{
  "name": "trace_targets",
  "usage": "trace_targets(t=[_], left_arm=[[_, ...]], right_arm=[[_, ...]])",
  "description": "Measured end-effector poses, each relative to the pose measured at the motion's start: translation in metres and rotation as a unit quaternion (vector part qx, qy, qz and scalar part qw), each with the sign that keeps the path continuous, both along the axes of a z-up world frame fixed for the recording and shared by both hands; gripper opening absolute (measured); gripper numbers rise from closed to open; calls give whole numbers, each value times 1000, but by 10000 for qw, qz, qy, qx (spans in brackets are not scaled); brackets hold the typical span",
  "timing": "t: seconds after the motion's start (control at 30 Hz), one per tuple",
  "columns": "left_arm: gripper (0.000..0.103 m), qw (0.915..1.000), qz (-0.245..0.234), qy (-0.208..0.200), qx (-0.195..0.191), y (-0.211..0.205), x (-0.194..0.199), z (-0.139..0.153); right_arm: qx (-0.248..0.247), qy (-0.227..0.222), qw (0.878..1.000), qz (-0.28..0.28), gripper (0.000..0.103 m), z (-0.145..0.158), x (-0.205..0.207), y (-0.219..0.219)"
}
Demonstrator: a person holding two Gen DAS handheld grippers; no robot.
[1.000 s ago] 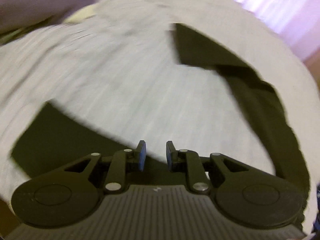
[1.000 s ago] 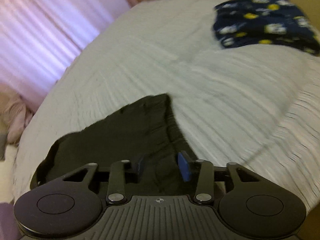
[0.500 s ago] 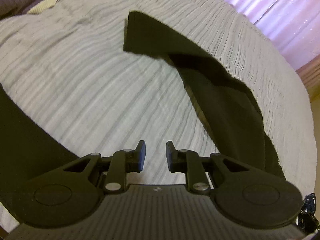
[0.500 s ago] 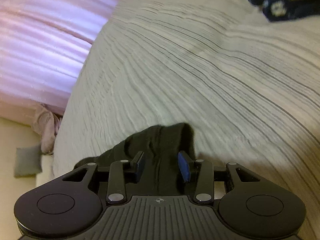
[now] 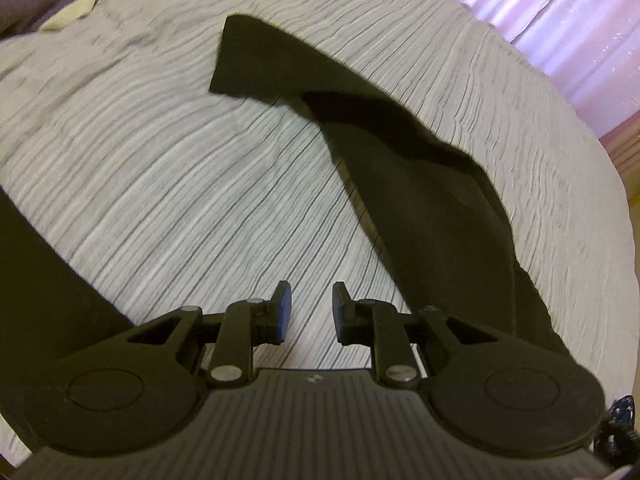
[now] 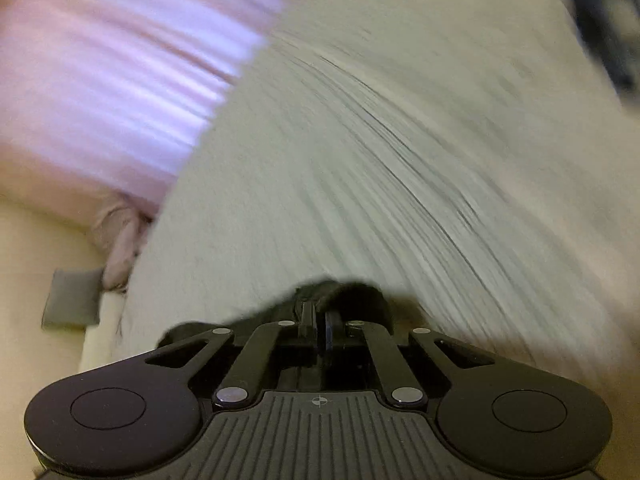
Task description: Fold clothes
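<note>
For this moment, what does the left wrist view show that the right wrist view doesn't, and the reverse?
Left wrist only: the open left gripper over bare bedspread, with a long stretch of the black garment laid out.
Right wrist only: the right gripper shut on a bunched bit of that garment, plus a grey pad beside the bed.
Both: the striped bedspread, the pink curtain and the dark cloth.
</note>
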State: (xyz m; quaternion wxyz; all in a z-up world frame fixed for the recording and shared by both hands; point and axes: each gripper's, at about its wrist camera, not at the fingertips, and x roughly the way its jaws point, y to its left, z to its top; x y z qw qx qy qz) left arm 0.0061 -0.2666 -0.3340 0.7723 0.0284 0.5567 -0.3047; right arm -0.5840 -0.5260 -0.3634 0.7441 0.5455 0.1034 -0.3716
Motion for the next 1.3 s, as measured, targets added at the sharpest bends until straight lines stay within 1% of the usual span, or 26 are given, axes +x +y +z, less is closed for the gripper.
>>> trace_targets(t=[0.03, 0.07, 0.17, 0.23, 0.27, 0.3, 0.33, 0.37, 0.53, 0.57, 0.63, 0.67, 0.73, 0.8, 0.9, 1.0, 1.13, 1.27, 1.3], left_arm=[[16, 10000, 0, -41, 2, -1, 0, 0], [16, 10000, 9, -31, 20, -1, 1, -2], [16, 9999, 69, 89, 78, -2, -1, -10], [16, 9998, 86, 144, 99, -1, -3, -13], [16, 9998, 80, 150, 103, 0, -4, -14], [17, 9998, 76, 156, 109, 1, -4, -15], [17, 9997, 86, 159, 138, 3, -3, -17], [17, 9997, 97, 162, 142, 4, -2, -18], [18, 9998, 149, 61, 120, 7, 15, -22], [19, 9998, 172, 59, 63, 8, 20, -23], [23, 9997, 248, 31, -59, 8, 34, -23], [27, 9995, 298, 7, -124, 8, 42, -24], [31, 9988, 413, -35, -245, 6, 57, -24], [34, 9969, 620, 27, -493, 3, 77, -27], [34, 9905, 944, 258, -961, -1, 104, -35], [35, 9776, 1231, 661, -1571, -10, 130, -46], [36, 9626, 1426, 980, -2083, -25, 155, -59], [36, 9547, 1446, 1193, -2310, -43, 169, -76], [36, 9546, 1412, 1278, -2291, -49, 172, -82]], right_arm=[[-233, 182, 9996, 33, 2, 10, 0, -1], [-282, 378, 9989, 52, 2, 11, 0, -1], [125, 887, 9960, 29, 2, -17, 7, -6], [393, 1214, 9918, 10, 5, -35, 12, -9], [468, 1204, 9916, -43, 17, -34, 13, -8], [423, 1204, 9917, -147, 33, -28, 11, -5], [381, 1204, 9917, -250, 58, -22, 9, -2], [392, 1207, 9913, -340, 66, -19, 4, 1], [449, 1219, 9884, -791, 67, -2, -21, 15], [467, 1219, 9875, -880, 67, 1, -26, 18], [661, 1226, 9846, -1060, 67, -1, -31, 20], [729, 1257, 9827, -1150, 67, 0, -32, 21], [721, 1308, 9820, -1159, 67, 1, -20, 23], [714, 1359, 9812, -1168, 67, 2, -8, 26], [702, 1436, 9801, -1181, 67, 3, 9, 30], [690, 1512, 9788, -1195, 67, 4, 27, 33], [674, 1614, 9771, -1213, 67, 6, 51, 39], [681, 1775, 9733, -1284, 67, 7, 69, 42], [706, 1796, 9722, -1329, 67, 7, 69, 41]])
